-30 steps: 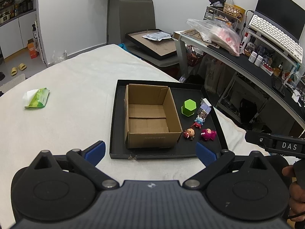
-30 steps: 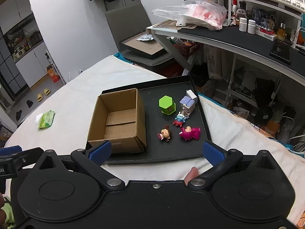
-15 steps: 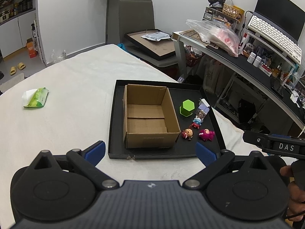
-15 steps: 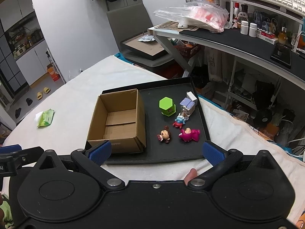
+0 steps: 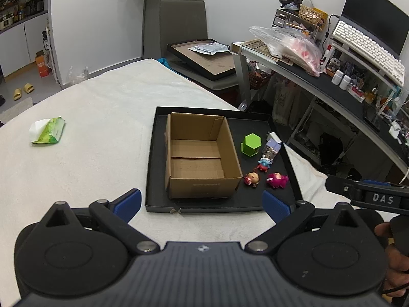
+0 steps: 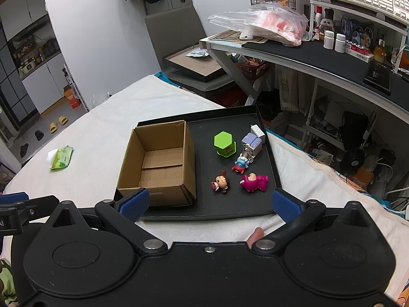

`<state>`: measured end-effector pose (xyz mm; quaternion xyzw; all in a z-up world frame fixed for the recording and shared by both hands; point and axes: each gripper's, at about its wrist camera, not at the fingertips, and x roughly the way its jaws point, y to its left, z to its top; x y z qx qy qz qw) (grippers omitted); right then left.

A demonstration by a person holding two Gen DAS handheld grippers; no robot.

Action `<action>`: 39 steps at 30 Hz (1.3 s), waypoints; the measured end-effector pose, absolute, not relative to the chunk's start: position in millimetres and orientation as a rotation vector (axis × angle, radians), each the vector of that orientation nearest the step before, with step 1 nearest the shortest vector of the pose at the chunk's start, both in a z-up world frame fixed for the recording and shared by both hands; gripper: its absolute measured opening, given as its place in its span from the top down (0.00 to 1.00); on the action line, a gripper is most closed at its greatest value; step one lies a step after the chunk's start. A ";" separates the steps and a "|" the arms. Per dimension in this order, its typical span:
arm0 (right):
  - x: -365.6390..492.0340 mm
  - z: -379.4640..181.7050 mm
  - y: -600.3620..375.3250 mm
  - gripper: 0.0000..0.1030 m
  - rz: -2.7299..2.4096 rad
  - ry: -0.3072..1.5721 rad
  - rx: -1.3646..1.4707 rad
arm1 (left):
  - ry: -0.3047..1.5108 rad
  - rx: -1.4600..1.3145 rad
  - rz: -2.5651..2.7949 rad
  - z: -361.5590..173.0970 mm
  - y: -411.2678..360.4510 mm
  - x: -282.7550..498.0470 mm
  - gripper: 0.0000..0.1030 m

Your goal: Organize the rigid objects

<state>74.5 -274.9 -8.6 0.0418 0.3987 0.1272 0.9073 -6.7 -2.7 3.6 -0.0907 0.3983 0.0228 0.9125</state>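
A black tray (image 5: 158, 168) (image 6: 265, 138) lies on the white-covered table. On its left stands an open, empty cardboard box (image 5: 202, 158) (image 6: 158, 163). To the box's right lie a green hexagonal block (image 5: 251, 144) (image 6: 225, 143), a lavender-and-white toy (image 5: 273, 144) (image 6: 253, 142), a small blue-and-red figure (image 5: 264, 164) (image 6: 240, 165), a brown-haired doll figure (image 5: 252, 179) (image 6: 221, 182) and a magenta figure (image 5: 277, 180) (image 6: 254, 182). My left gripper (image 5: 202, 204) and right gripper (image 6: 209, 203) are both open and empty, hovering short of the tray's near edge.
A green wet-wipe pack (image 5: 48, 130) (image 6: 61, 157) lies on the table (image 5: 76, 153) to the left. A cluttered desk (image 5: 319, 76) with a plastic bag and keyboard stands to the right. A chair with a framed board (image 5: 204, 58) is behind the table.
Both grippers have drawn back slightly from the tray, so the box and toys look a little smaller. Nothing on the tray has moved.
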 end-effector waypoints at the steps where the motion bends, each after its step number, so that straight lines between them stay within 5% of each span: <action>1: 74.5 -8.4 -274.7 0.00 0.262 0.823 0.086 | 0.821 -0.190 0.043 3.9 -2.7 -6.8 0.03; 39: 101.3 -24.4 -279.9 0.00 0.264 0.873 0.100 | 0.864 -0.196 0.102 -14.1 0.8 25.5 0.03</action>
